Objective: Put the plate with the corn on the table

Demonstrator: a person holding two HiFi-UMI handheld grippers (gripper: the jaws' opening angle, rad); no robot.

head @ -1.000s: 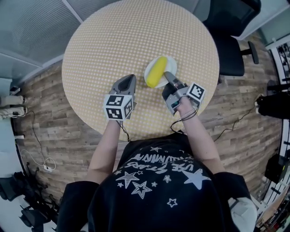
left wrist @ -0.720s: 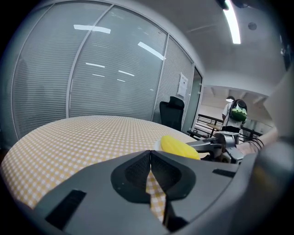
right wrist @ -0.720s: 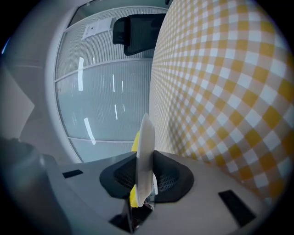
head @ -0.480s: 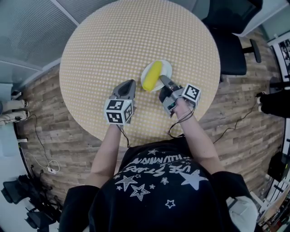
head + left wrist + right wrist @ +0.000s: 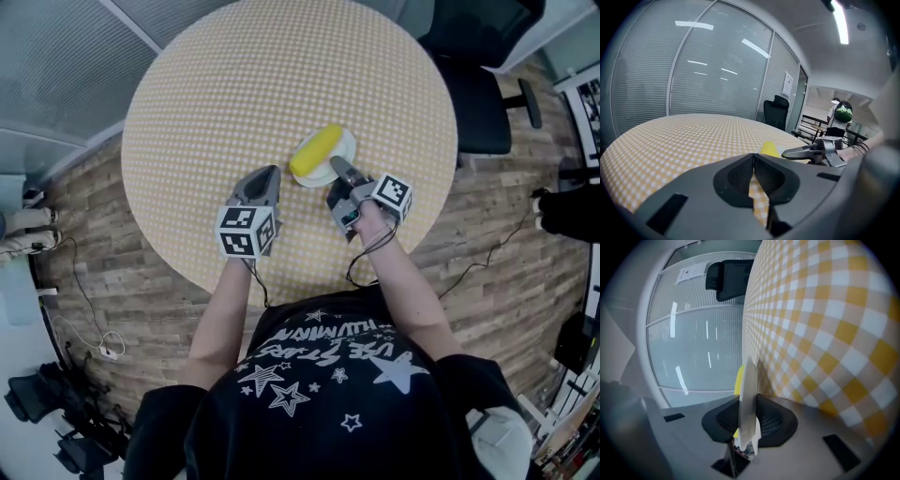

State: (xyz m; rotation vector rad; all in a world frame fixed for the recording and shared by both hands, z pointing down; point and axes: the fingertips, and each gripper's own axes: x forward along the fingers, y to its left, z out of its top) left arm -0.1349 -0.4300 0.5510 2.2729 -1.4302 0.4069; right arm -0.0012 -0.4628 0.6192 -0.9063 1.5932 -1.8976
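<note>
Right gripper (image 5: 337,167) clamped on the plate (image 5: 348,142) rim, frame centre, over the table (image 5: 281,75). Corn (image 5: 316,150) lies on plate. Left gripper (image 5: 265,176) closed, empty, just left of plate.

the head view looks steeply down from above the person onto the round table (image 5: 234,84), while each gripper view sits low just behind its own jaws — left facing 1 o'clock, right 11 o'clock, rolled sideways — all sharing the corn (image 5: 315,151).

The plate (image 5: 749,399) hides most of the corn (image 5: 738,379).
</note>
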